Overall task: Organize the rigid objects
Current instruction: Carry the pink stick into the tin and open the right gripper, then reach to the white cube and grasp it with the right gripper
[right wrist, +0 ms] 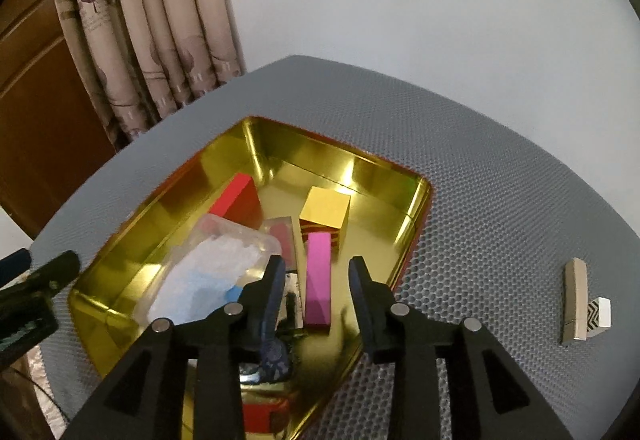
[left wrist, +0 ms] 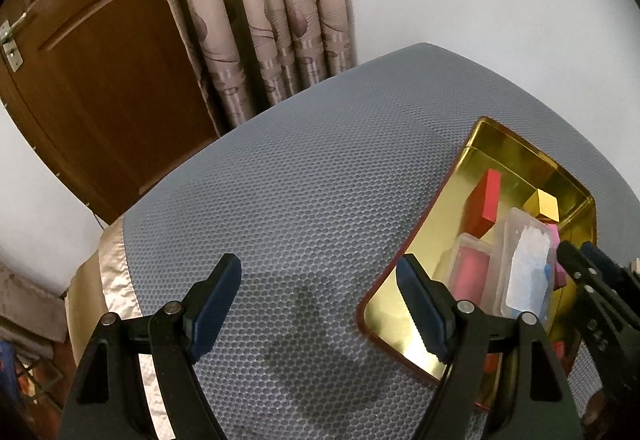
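A gold metal tray (right wrist: 416, 199) on the grey honeycomb mat holds a red block (right wrist: 236, 195), a gold cube box (right wrist: 325, 207), a large clear case (right wrist: 224, 260) with white and blue contents, a small clear case (right wrist: 282, 236) with something pink, and a pink block (right wrist: 318, 280). My right gripper (right wrist: 316, 268) hangs over the tray, open, with the pink block lying between its fingers and clear of both pads. My left gripper (left wrist: 318, 268) is open over bare mat, its right finger above the tray's (left wrist: 440, 199) near-left rim.
A silver bar (right wrist: 575, 300) and a small black-and-white zigzag box (right wrist: 599, 314) lie on the mat right of the tray. A dark blue patterned thing (right wrist: 276, 358) and a red piece (right wrist: 260, 416) sit at the tray's near end. Curtain, door and wall stand behind the table.
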### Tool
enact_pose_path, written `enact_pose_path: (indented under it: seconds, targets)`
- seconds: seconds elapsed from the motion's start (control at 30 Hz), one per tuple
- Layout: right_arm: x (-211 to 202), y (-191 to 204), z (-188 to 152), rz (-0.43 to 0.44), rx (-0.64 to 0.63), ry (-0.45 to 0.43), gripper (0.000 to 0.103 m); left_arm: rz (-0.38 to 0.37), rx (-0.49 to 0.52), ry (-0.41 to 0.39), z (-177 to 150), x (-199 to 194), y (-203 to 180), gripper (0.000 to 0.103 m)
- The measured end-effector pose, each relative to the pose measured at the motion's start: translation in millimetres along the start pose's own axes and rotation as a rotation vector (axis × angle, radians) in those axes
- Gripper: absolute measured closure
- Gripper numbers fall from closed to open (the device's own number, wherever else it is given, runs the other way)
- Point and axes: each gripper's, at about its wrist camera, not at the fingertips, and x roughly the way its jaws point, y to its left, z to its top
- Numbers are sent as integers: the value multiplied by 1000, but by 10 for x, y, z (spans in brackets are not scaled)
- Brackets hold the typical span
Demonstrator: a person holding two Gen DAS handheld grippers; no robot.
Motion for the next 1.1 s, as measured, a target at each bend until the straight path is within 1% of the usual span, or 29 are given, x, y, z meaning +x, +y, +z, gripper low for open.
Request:
enact_pose_path:
  seconds: [0.2, 0.3, 0.5, 0.63, 0.73, 0.87, 1.0, 1.1]
  targets:
    - [-298, -99, -77, -6, 25, -36, 67, 0, 15, -9, -6, -17, -27, 26]
    - [-444, -217, -179, -36, 33, -45, 66, 0, 24, -12, -13, -34, -44, 26]
    - [-664, -762, -459, -109, 113, -42, 66, 5, 41, -20, -32, -59, -82, 26]
    - [-765, -1219, -636, -192, 190, -47, 66, 6, 53, -26, -47, -71, -110, 26]
    - [-792, -1540, -735, -249, 247, -45, 66, 0, 66, -29, -63, -82, -132, 26]
    - [-788, -1905, -818, -299, 298, -45, 66, -7, 87, -37, -78, -103, -151, 25]
    - [-723, -2091, -856, -313, 322, -36, 66, -26, 98, -40, -106, -133, -177, 25]
    - [-634, -2188, -838, -300, 325, -29, 66, -22, 117, -56, -119, -152, -212, 25]
